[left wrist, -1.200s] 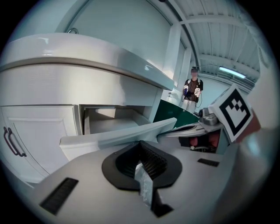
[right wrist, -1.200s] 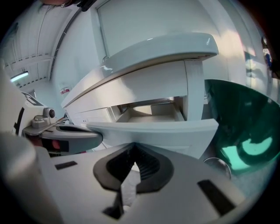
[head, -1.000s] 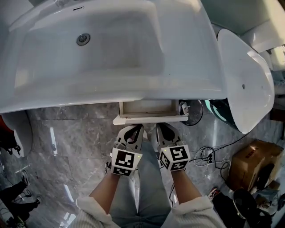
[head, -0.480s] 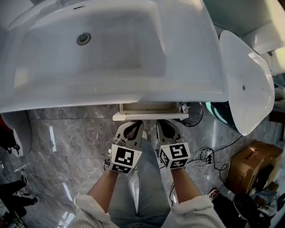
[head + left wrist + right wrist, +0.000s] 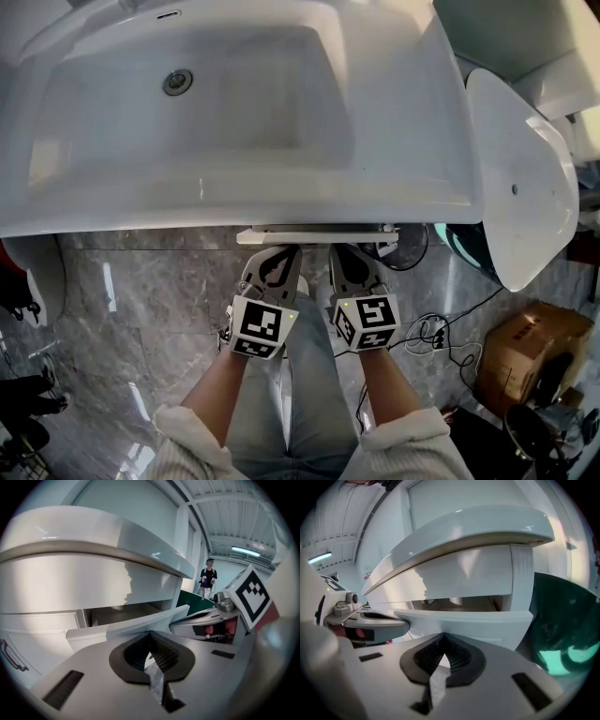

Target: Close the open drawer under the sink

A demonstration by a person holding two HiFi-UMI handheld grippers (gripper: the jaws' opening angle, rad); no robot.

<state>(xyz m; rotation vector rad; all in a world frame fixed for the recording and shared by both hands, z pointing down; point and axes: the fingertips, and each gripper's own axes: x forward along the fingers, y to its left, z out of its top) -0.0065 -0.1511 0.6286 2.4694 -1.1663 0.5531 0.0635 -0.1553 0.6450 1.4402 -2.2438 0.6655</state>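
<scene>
In the head view, only a thin strip of the drawer (image 5: pixel 314 235) shows under the sink (image 5: pixel 234 103), so it is nearly home. My left tongs (image 5: pixel 279 251) and right tongs (image 5: pixel 343 251) sit side by side at its front edge.

In the left gripper view, the jaws are pressed together with nothing between them, and the drawer front is just ahead, slightly ajar.

In the right gripper view, the jaws are likewise closed on nothing.

If I push unevenly, I judge the drawer could skew and bind. My tips could also slip over its edge.

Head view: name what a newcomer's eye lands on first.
The big white sink fills the upper picture. Below its front edge only a thin strip of the drawer shows, slightly ajar. The left tool and right tool, both shut, point side by side at the drawer's front.
</scene>
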